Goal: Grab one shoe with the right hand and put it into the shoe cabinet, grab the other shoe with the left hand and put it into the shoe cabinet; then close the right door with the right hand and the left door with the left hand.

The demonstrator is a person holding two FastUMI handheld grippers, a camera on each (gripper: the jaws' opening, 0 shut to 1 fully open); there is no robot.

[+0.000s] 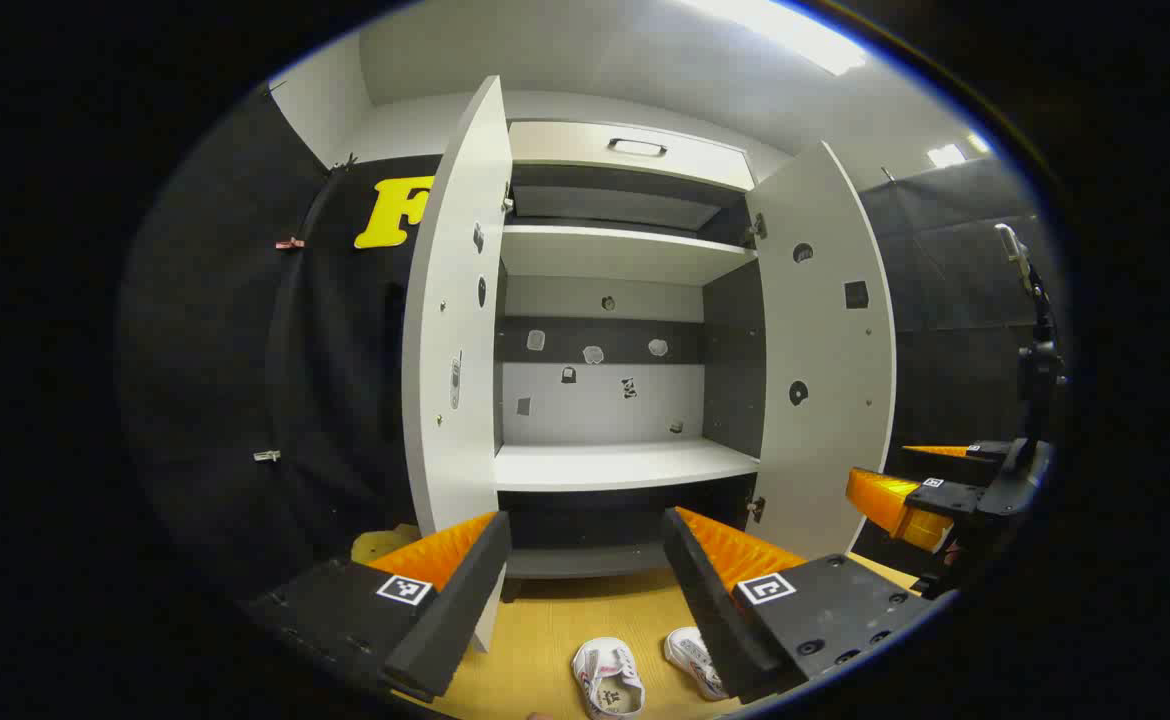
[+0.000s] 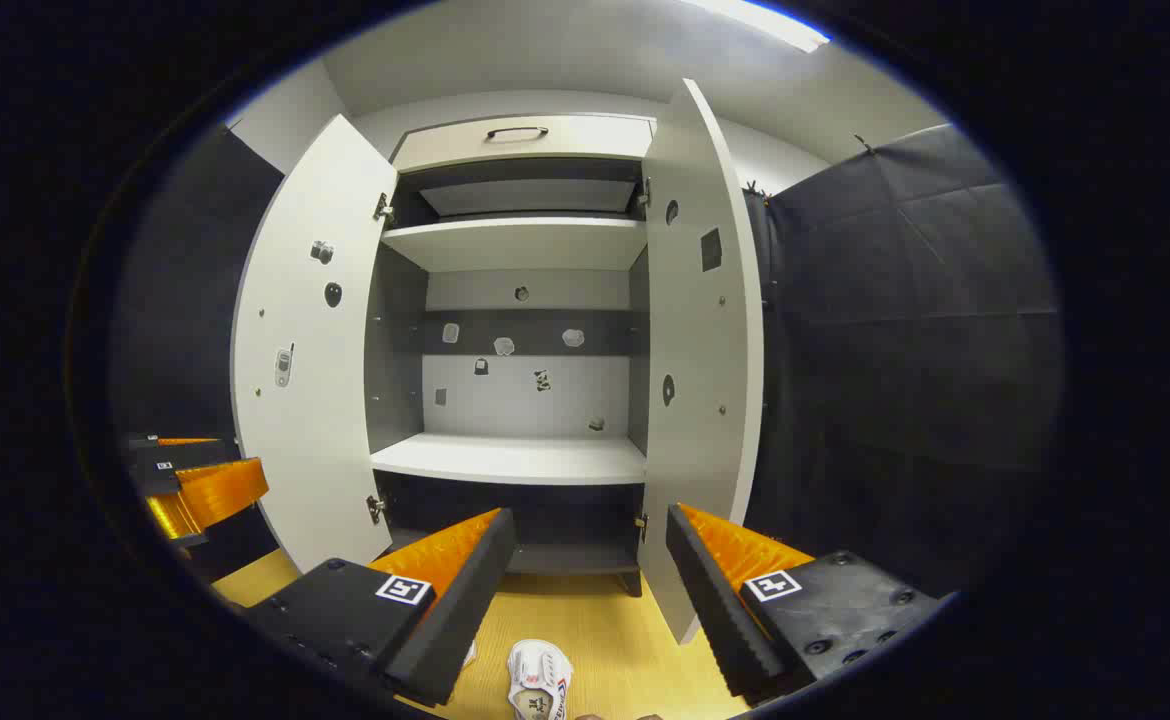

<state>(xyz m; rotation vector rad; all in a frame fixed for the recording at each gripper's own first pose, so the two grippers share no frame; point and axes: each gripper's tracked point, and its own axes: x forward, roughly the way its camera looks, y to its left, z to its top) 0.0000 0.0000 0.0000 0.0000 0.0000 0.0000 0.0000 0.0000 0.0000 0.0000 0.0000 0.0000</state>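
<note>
A: Below the shoe cabinet [image 1: 615, 330], on the floor [image 1: 545, 630]: two white shoes [image 1: 608, 678] [image 1: 695, 660], side by side, print on them unreadable. Cabinet contents?

B: Both doors [image 1: 455, 320] [image 1: 825, 350] open; shelf [image 1: 620, 465] bare, small stickers on the back panel.

A: Tools?

B: Left tool [image 1: 585, 590] released, holding nothing. Right tool [image 2: 585, 590] likewise spread above one shoe [image 2: 538, 680].

Both views are bright and sharp at the centre. Light comes from a ceiling strip lamp [image 1: 780, 30], which glares white at the top edge. The shoe cabinet [image 1: 625, 330] interior is evenly lit, with shade under each shelf. Fisheye distortion bows the cabinet doors [image 2: 305, 350] outward, and the edges darken and soften.
</note>
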